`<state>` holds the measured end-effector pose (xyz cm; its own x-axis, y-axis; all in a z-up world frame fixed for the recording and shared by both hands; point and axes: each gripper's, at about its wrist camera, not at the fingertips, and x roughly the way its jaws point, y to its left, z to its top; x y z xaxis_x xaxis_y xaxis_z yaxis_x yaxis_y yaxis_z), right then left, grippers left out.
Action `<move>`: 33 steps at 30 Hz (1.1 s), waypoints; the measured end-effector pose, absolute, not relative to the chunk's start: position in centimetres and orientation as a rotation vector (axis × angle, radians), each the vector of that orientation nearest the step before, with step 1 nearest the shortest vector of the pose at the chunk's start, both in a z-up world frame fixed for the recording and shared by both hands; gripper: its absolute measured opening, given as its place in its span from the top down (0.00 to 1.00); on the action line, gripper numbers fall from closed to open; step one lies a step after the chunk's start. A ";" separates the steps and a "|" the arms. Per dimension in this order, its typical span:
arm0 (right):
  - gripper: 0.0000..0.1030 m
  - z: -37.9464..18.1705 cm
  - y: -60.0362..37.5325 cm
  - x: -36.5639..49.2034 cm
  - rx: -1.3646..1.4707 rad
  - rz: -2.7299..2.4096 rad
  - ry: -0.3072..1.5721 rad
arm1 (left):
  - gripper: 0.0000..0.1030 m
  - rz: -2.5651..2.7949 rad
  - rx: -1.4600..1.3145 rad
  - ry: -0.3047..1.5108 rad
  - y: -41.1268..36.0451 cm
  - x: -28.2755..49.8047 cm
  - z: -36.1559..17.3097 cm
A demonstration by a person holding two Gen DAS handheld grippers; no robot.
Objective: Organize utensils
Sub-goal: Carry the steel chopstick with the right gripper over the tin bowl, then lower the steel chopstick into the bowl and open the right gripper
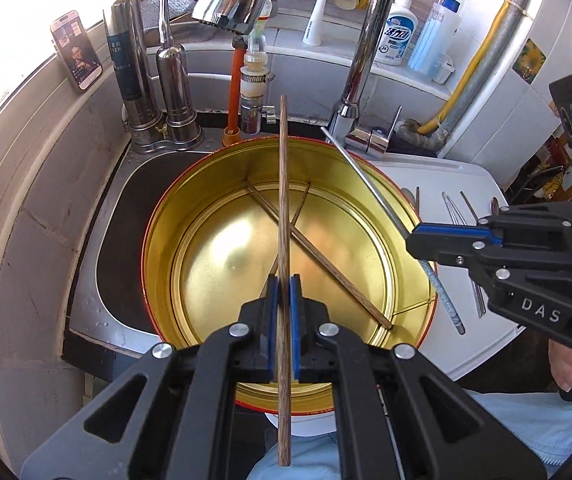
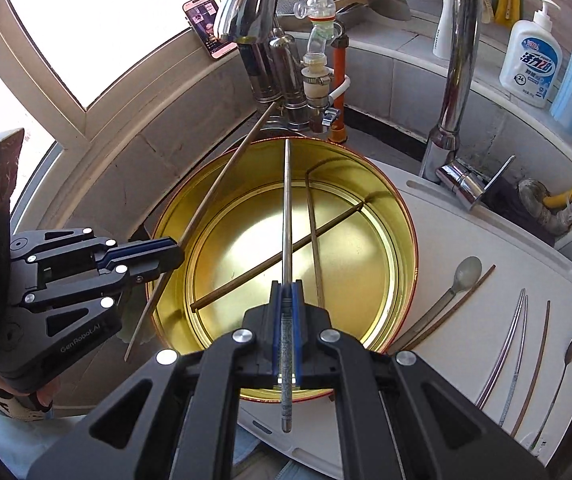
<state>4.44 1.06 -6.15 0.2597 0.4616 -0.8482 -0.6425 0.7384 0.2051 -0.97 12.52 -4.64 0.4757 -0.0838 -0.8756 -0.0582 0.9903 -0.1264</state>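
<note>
The left gripper (image 1: 284, 284) is clamped on a wooden chopstick (image 1: 283, 184) and the right gripper (image 2: 286, 292) on a metal chopstick (image 2: 287, 208), both poised above the open gold tin (image 2: 399, 216). Each stick's long axis runs straight ahead across the tin's mouth. 2 wooden chopsticks (image 2: 270, 262) lie crossed inside; more utensils wait on the white board (image 2: 457, 236) beside it.

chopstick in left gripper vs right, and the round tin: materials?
Left gripper's chopstick: looks like wood, brown, grain streaks, matte. Right gripper's chopstick: likely stainless steel, grey, shiny, patterned handle. Tin: apparently thin metal, glossy gold inside with reflections, red outside.
</note>
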 end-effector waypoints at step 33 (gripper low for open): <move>0.94 -10.8 3.7 8.3 -0.168 0.558 1.242 | 0.93 -0.123 -0.056 1.195 15.6 4.7 -10.5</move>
